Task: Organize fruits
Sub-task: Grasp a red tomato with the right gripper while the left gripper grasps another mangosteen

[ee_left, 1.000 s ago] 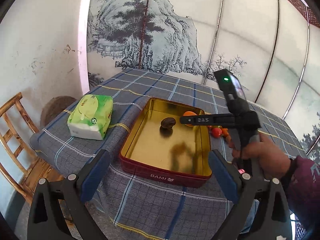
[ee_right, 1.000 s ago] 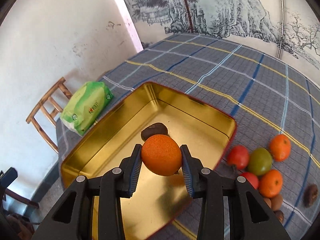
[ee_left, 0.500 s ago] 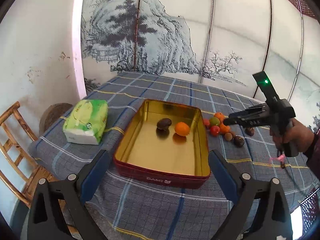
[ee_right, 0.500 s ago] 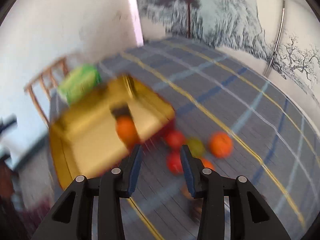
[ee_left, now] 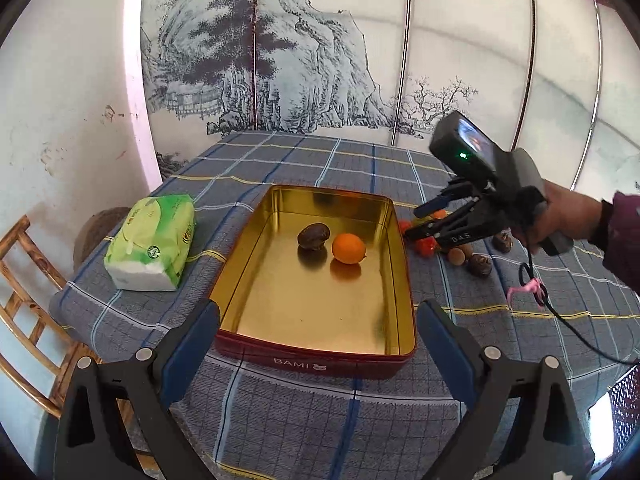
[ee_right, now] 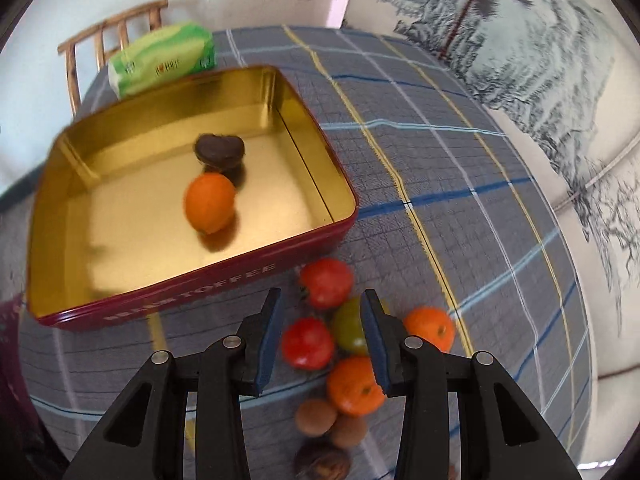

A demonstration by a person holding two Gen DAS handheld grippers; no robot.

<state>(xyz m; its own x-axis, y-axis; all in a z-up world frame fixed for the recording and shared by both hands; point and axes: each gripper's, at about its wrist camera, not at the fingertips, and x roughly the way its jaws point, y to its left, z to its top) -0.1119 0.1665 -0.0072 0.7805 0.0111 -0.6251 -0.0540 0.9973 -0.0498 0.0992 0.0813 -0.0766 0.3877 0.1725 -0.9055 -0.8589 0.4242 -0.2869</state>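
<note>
A gold-lined red tin (ee_left: 312,360) (ee_right: 192,292) holds an orange (ee_left: 349,248) (ee_right: 210,202) and a dark brown fruit (ee_left: 314,236) (ee_right: 220,150). Right of the tin lies a cluster of fruit: two red tomatoes (ee_right: 326,282), a green one (ee_right: 350,326), two oranges (ee_right: 354,386) and several small brown fruits (ee_right: 316,416). My right gripper (ee_right: 320,300) (ee_left: 414,224) hangs over this cluster, pointing steeply down, open with nothing pressed between its pads. My left gripper (ee_left: 318,316) stands wide open and bare in front of the tin's near wall.
A green tissue pack (ee_left: 152,236) (ee_right: 164,58) lies left of the tin on the checked tablecloth (ee_left: 320,420). A wooden chair (ee_left: 24,280) stands off the table's left corner. A painted folding screen (ee_left: 320,60) backs the table. A cord (ee_left: 560,320) trails from the right hand.
The right gripper let go of the orange, which now rests in the tin, then swung right and rolled to hang over the fruit cluster. The left gripper's view shifted slightly.
</note>
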